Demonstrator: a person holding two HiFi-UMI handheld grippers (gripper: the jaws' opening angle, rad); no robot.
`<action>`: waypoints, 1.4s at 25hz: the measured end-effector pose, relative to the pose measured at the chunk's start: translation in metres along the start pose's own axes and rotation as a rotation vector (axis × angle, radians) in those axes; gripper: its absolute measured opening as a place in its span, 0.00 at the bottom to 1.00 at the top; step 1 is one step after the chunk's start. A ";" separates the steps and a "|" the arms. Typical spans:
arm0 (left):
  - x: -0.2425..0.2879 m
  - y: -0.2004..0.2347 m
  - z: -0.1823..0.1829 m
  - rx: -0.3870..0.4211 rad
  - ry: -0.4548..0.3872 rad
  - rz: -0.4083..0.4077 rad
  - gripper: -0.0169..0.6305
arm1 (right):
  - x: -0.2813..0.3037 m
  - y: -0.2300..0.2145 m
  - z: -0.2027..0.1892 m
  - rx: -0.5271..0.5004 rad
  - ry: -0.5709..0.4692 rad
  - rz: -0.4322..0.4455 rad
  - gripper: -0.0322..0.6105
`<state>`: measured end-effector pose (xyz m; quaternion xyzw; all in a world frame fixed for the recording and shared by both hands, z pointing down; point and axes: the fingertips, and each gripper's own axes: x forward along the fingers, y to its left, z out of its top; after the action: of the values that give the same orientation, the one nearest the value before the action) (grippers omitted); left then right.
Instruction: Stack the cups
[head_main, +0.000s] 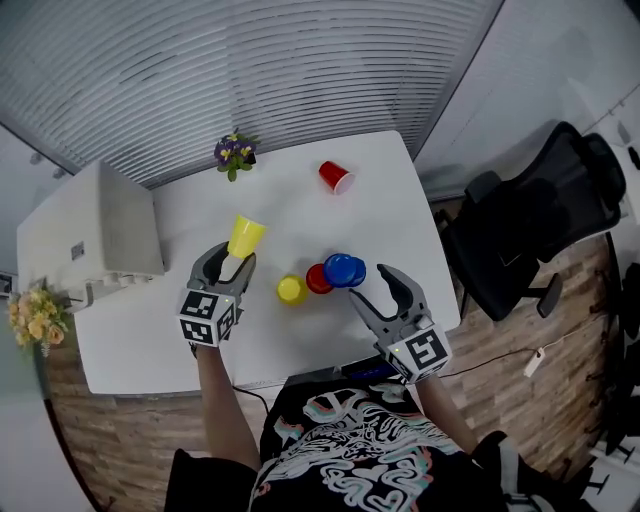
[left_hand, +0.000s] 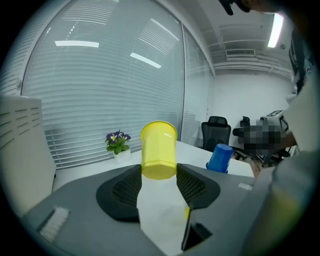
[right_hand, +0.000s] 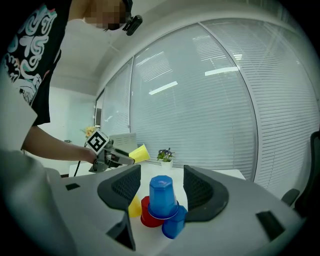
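Observation:
My left gripper (head_main: 232, 262) (left_hand: 159, 172) is shut on the base of a yellow cup (head_main: 245, 236) (left_hand: 159, 149), held above the white table (head_main: 180, 320) with its mouth pointing away. At mid-table an upturned yellow cup (head_main: 291, 289), a red cup (head_main: 316, 280) and a blue cup (head_main: 358, 272) stand close together. A second blue cup (head_main: 339, 267) (right_hand: 162, 197) sits upturned and a little tilted on the red and blue ones. My right gripper (head_main: 370, 285) (right_hand: 161, 175) is open just behind that cluster; a gap shows on each side of the top blue cup.
Another red cup (head_main: 336, 177) lies on its side near the table's far edge. A small pot of purple flowers (head_main: 235, 153) stands at the back. A white box-like machine (head_main: 95, 230) fills the left end. A black office chair (head_main: 540, 220) stands beside the table at the right.

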<state>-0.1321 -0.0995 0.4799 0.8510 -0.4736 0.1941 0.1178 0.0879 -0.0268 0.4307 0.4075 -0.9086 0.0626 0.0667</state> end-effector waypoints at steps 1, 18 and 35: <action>-0.004 -0.005 0.005 0.001 -0.011 -0.018 0.36 | 0.000 0.000 0.004 -0.011 -0.013 0.003 0.44; -0.051 -0.106 0.052 0.171 -0.027 -0.266 0.36 | 0.021 0.047 0.096 -0.116 -0.108 0.146 0.27; -0.083 -0.120 0.074 0.200 -0.130 -0.324 0.36 | 0.045 0.072 0.095 -0.244 -0.038 0.146 0.14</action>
<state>-0.0534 -0.0025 0.3747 0.9342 -0.3156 0.1633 0.0315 -0.0024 -0.0280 0.3405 0.3302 -0.9378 -0.0512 0.0940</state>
